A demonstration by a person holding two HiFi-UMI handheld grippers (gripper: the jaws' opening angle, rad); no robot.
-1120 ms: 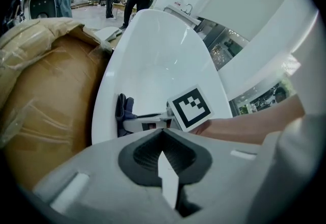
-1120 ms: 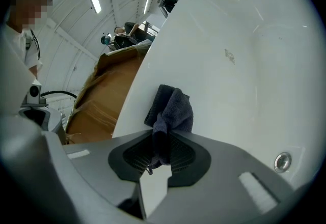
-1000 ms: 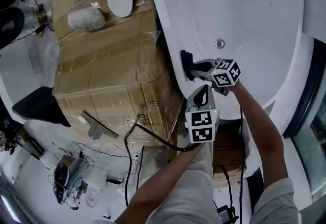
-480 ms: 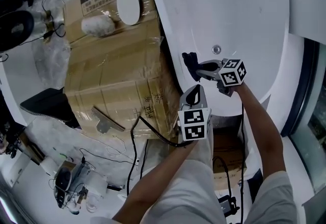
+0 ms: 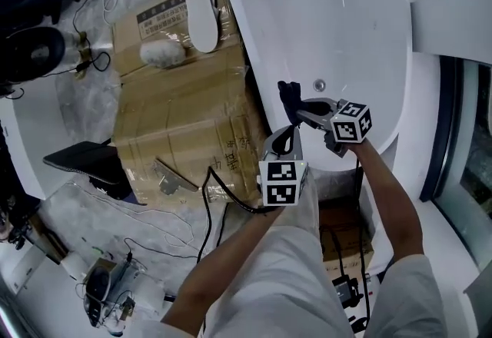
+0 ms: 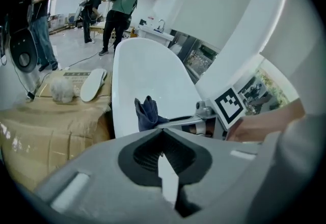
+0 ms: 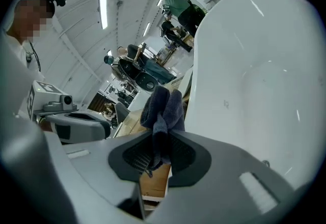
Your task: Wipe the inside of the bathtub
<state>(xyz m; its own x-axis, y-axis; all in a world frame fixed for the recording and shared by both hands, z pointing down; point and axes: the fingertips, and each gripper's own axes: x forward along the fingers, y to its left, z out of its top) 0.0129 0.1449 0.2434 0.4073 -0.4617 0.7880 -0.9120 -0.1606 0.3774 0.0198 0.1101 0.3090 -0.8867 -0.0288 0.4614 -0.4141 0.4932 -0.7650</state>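
Workshop floor; white tub (image 5: 346,21) alongside a taped cardboard box (image 5: 177,114). Dark blue cloth (image 5: 289,94) sits at the tub's box-side edge, near the drain (image 5: 319,85). It is bunched upright and pinched between the closed jaws of the right gripper (image 5: 300,108); contact with the tub wall unclear. Left gripper (image 5: 283,143) hangs just beside the right one, outside the rim, jaws pressed together on nothing. A white oval piece (image 5: 201,14) and a fluffy wad (image 5: 163,54) lie on the box.

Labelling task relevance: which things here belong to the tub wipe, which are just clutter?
Job: bathtub; dark blue cloth; right gripper, shut on it.
Lying about: cardboard box; white oval piece; fluffy white wad; black cable; left gripper, shut, empty.
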